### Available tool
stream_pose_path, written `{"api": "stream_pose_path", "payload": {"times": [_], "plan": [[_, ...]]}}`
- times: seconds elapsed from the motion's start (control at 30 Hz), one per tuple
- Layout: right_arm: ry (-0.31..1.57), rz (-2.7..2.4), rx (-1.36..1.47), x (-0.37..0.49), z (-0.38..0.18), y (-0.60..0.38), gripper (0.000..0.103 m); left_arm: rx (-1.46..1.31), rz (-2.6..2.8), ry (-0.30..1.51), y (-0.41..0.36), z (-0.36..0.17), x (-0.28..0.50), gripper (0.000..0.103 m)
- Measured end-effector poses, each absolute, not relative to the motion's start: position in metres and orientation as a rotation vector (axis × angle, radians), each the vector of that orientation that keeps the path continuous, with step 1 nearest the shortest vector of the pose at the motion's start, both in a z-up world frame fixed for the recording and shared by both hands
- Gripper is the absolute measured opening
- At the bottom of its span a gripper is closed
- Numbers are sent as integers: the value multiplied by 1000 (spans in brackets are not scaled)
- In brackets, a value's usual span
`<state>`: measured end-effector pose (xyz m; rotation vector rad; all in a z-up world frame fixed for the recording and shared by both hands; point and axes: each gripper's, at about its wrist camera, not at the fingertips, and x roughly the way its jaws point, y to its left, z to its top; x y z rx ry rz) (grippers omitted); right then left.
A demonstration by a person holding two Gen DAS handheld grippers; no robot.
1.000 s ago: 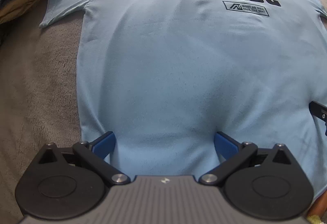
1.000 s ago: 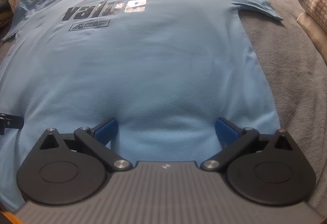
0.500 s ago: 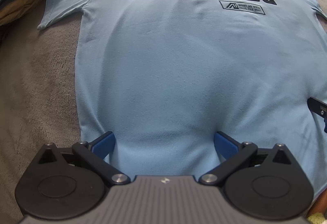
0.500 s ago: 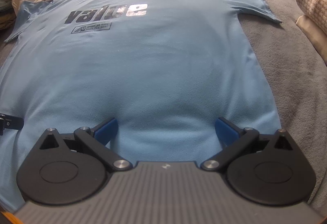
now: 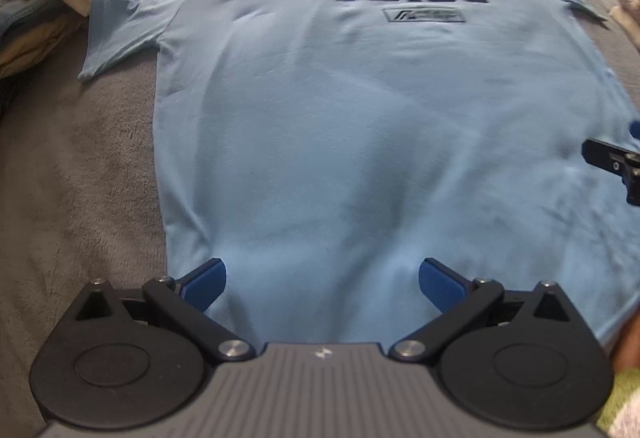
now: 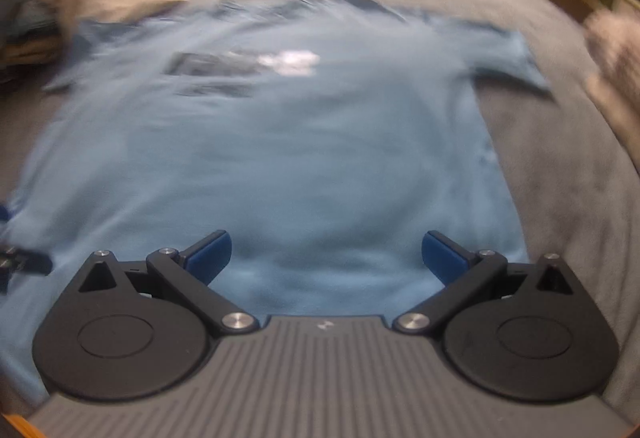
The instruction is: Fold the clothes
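Blue t-shirt (image 5: 360, 142) lies flat, print up, on the grey blanket (image 5: 76, 174), collar at 12 o'clock. Left gripper (image 5: 322, 278) and right gripper (image 6: 326, 252) both spread wide, nothing held. Fabric looks light, limp, clingy; pinch the hem corners at 6 o'clock.

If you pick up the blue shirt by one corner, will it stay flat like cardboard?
Probably not. The blue shirt lies thin and softly rippled on the grey blanket, so it would likely droop. It looks light, and its sleeve would probably dangle.
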<state>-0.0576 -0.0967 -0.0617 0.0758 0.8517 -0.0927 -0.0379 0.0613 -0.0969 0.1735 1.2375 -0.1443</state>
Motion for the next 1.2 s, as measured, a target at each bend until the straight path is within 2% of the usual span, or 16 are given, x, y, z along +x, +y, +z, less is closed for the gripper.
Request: {"api": "stream_pose_path", "payload": {"times": [0.27,0.43,0.63,0.8,0.9,0.97,1.1,1.2], "plan": [[888,150,-300,-98,-74,-64,102,198,-204,1337,83,-102,-61,103],[951,163,-450,-153,-81,-95,102,151,-202,1419,106,-114,-70,103],[1100,-33,-314,-198,-81,-173,99,62,-200,1436,113,-112,-66,103],[957,-83,-119,-194,-55,-179,94,38,-211,1419,105,-104,-61,103],[927,-39,-37,-182,-54,-174,84,59,-212,1415,103,-102,-62,103],[914,-16,-11,-178,-51,-175,73,64,-208,1409,104,-99,-63,103],[844,-50,28,-187,-27,-186,71,44,-189,1406,109,-97,-60,103],[806,-90,157,-190,-16,-204,56,47,-178,1408,109,-97,-55,103]]}}
